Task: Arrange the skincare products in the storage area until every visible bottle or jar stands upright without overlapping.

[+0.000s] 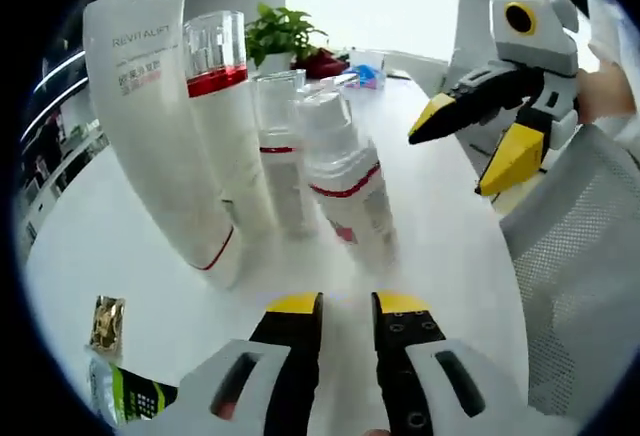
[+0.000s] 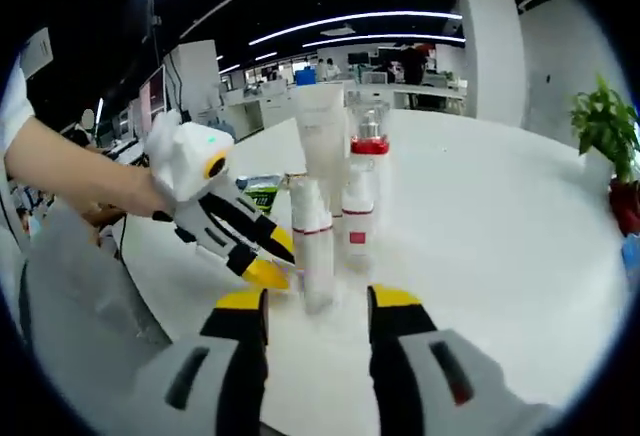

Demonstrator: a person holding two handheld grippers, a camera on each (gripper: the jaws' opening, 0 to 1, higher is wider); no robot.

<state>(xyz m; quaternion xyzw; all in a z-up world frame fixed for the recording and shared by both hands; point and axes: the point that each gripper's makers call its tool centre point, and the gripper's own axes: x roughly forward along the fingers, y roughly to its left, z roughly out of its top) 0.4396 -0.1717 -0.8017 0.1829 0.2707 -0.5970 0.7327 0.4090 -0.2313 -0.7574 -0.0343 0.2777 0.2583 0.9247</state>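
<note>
Left gripper view: sachets [image 1: 108,324] on desk [image 1: 450,226]. Bottles [image 2: 318,246] upright, long axes vertical. Left gripper [image 1: 347,304], right gripper [image 2: 316,299] both released, holding nothing.

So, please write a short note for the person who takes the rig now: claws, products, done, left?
Left claw: open, empty, low before the group.
Right claw: open, empty, the small white pump bottle just ahead between its jaws.
Products: tall white Revitalift tube, white red-banded clear-capped bottle and two smaller bottles stand close together on the white table.
Done: all appear upright.
Left: check spacing.
</note>
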